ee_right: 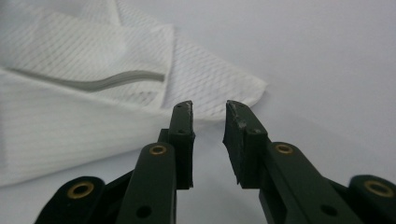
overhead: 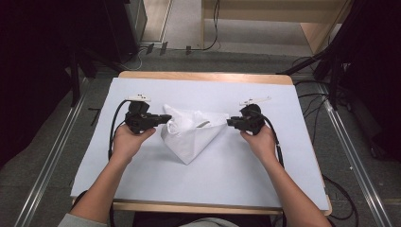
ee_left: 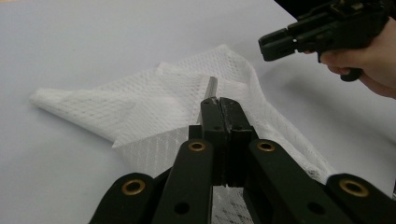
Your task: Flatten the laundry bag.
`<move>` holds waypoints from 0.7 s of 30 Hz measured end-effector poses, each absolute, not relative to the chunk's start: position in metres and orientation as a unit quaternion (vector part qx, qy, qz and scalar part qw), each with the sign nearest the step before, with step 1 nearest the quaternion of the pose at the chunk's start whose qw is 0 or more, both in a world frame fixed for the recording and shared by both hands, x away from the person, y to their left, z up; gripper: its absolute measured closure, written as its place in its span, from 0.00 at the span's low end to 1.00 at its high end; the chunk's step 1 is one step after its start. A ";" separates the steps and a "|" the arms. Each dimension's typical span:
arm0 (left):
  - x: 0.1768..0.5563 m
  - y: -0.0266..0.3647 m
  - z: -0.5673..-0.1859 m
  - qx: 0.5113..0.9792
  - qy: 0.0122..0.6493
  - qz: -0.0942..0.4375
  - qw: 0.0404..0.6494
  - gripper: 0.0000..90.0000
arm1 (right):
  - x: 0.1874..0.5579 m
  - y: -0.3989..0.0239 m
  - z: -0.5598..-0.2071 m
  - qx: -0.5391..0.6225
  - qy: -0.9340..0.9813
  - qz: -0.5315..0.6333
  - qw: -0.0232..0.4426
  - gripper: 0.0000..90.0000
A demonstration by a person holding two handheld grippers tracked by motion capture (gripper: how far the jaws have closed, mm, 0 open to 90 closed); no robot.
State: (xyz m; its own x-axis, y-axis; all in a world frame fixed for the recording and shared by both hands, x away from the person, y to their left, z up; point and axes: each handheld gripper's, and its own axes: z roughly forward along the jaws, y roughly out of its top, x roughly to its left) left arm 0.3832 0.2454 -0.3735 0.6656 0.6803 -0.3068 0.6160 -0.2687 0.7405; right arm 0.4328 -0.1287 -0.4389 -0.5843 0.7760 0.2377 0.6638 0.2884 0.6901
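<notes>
place: lab / recording rig, not a home
table: light wooden table (overhead: 203, 75) w/ plain white sheet cover (overhead: 265, 175), set up as a work surface
floor: grey carpet floor (overhead: 42, 170), metal floor rails (overhead: 52, 156) both sides
cables: black cables (overhead: 309, 101) loose on floor
stands: black equipment stands (overhead: 331, 66) at rear corners
tools: handheld black two-jaw grippers w/ cams, e.g. left gripper (overhead: 168, 117)

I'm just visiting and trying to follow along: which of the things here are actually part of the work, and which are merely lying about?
Part of the work:
- white mesh cloth, partly folded
- left gripper, shut on the cloth's edge
- right gripper, jaws apart by the cloth's corner, gripping nothing
- white table sheet under it

Lying about:
- cables on the floor
- dark stands beyond the table
</notes>
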 end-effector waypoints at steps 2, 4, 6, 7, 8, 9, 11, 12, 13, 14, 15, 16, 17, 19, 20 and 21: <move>0.382 0.247 -0.375 0.794 0.412 0.036 0.445 1.00 | 0.442 -0.130 -0.442 0.458 0.796 0.388 0.072 0.79; 0.382 0.249 -0.376 0.794 0.411 0.033 0.447 1.00 | 0.453 -0.132 -0.446 0.464 0.792 0.391 0.065 0.76; 0.380 0.252 -0.378 0.792 0.417 0.036 0.445 1.00 | 0.461 -0.131 -0.448 0.466 0.795 0.382 0.069 0.74; 0.380 0.253 -0.378 0.791 0.419 0.036 0.445 1.00 | 0.465 -0.131 -0.451 0.465 0.795 0.384 0.071 0.73; 0.380 0.254 -0.378 0.791 0.418 0.036 0.446 1.00 | 0.468 -0.130 -0.452 0.469 0.794 0.381 0.069 0.72; 0.379 0.255 -0.378 0.789 0.421 0.037 0.446 1.00 | 0.471 -0.129 -0.454 0.471 0.793 0.380 0.071 0.72; 0.378 0.256 -0.379 0.789 0.422 0.036 0.445 1.00 | 0.476 -0.127 -0.457 0.472 0.792 0.381 0.067 0.71; 0.378 0.256 -0.379 0.788 0.423 0.038 0.446 1.00 | 0.478 -0.125 -0.458 0.473 0.792 0.382 0.065 0.71; 0.377 0.257 -0.379 0.788 0.423 0.038 0.445 1.00 | 0.479 -0.124 -0.459 0.470 0.792 0.383 0.066 0.70; 0.377 0.257 -0.380 0.787 0.424 0.038 0.446 1.00 | 0.480 -0.123 -0.459 0.469 0.794 0.381 0.066 0.70; 0.377 0.257 -0.380 0.788 0.425 0.038 0.445 1.00 | 0.481 -0.122 -0.460 0.471 0.793 0.381 0.065 0.69; 0.376 0.257 -0.380 0.788 0.425 0.038 0.444 1.00 | 0.482 -0.121 -0.460 0.470 0.793 0.382 0.062 0.68; 0.376 0.257 -0.381 0.787 0.427 0.038 0.443 1.00 | 0.483 -0.120 -0.461 0.471 0.792 0.384 0.058 0.68; 0.376 0.257 -0.381 0.787 0.428 0.039 0.442 1.00 | 0.484 -0.117 -0.462 0.471 0.794 0.379 0.054 0.70; 0.376 0.257 -0.381 0.788 0.428 0.040 0.442 1.00 | 0.485 -0.114 -0.464 0.471 0.797 0.375 0.053 0.72; 0.376 0.257 -0.382 0.788 0.428 0.043 0.440 1.00 | 0.485 -0.112 -0.465 0.471 0.799 0.371 0.049 0.76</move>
State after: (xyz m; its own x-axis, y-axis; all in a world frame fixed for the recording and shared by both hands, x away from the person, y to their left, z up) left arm 0.3762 0.2572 -0.3816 0.6303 0.7120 -0.3094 0.6372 -0.2468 0.7301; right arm 0.4848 -0.1118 -0.4654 -0.5517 0.7889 0.2708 0.7159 0.2813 0.6390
